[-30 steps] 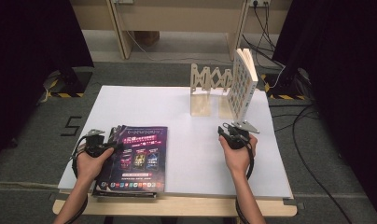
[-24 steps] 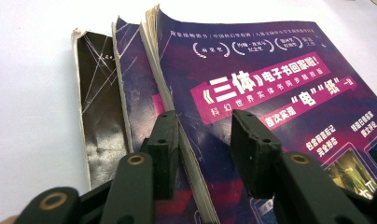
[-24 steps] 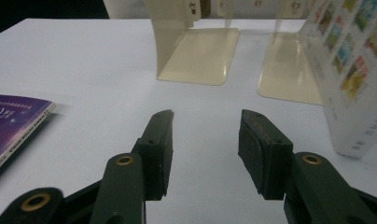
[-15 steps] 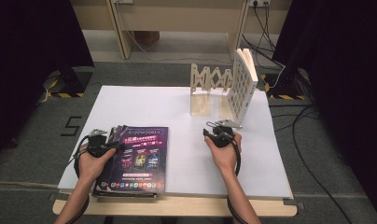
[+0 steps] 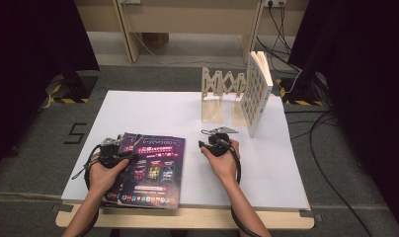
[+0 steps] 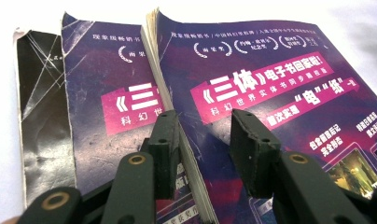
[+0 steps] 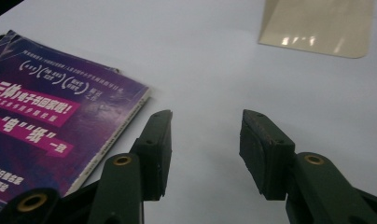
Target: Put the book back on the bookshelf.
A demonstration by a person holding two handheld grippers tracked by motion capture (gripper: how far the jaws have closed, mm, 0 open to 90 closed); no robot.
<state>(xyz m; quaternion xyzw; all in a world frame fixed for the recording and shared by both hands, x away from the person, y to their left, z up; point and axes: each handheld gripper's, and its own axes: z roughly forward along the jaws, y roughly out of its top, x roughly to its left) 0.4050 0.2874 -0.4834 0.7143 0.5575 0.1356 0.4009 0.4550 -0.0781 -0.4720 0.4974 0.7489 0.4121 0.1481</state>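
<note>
Leftward across the white desk went the right hand-held gripper, from beside the wooden rack toward the purple books; its jaws stood apart over bare desk, just beside the top book's edge. At the stack's left side, the left hand-held gripper had its jaws apart, straddling the top book's page edge. Another book leaned against the rack.
</note>
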